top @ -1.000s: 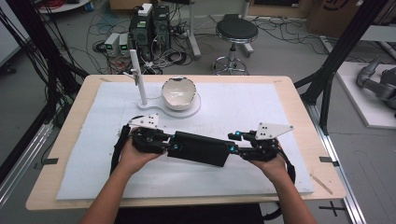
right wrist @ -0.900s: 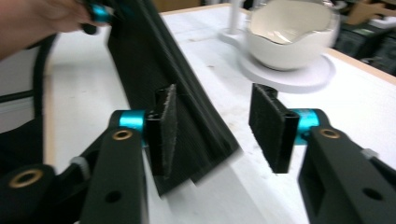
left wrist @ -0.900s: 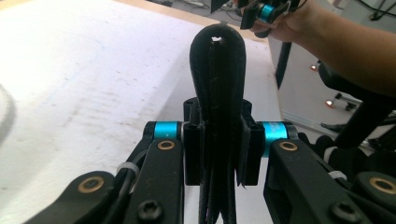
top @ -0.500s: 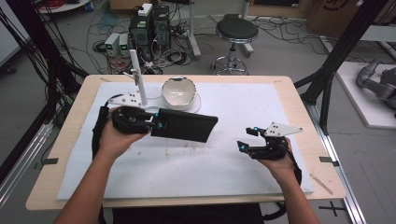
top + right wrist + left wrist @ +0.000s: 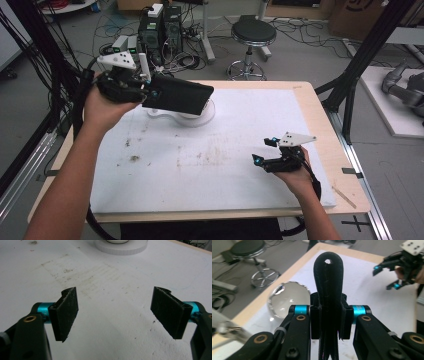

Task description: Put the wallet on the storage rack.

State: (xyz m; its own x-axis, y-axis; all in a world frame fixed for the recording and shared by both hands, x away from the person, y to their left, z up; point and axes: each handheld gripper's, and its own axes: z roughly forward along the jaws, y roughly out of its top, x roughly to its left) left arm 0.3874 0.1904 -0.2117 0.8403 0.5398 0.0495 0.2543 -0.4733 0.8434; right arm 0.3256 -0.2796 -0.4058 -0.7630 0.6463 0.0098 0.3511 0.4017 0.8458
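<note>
My left gripper [image 5: 146, 93] is shut on one end of a flat black pouch [image 5: 178, 95] and holds it in the air at the table's back left. The pouch hangs over the round white stand base [image 5: 201, 118] and hides the bowl there. In the left gripper view the pouch [image 5: 328, 282] shows edge-on between the jaws of the left gripper [image 5: 329, 315], with a hole near its far end and the clear bowl [image 5: 287, 298] below to the left. My right gripper [image 5: 263, 151] stands open low over the mat at the right with nothing between its pads [image 5: 65, 312].
A white mat [image 5: 210, 165] with dirty smudges covers most of the wooden table [image 5: 320, 115]. A thin white post [image 5: 143, 64] rises from the stand at the back left. The stand base [image 5: 121, 246] lies ahead of the right gripper. Stool, computers and cables are on the floor behind.
Both grippers held the pouch at the table's middle; the right one let go and drew back to the right. The left carried the pouch up and back-left, over the bowl.
</note>
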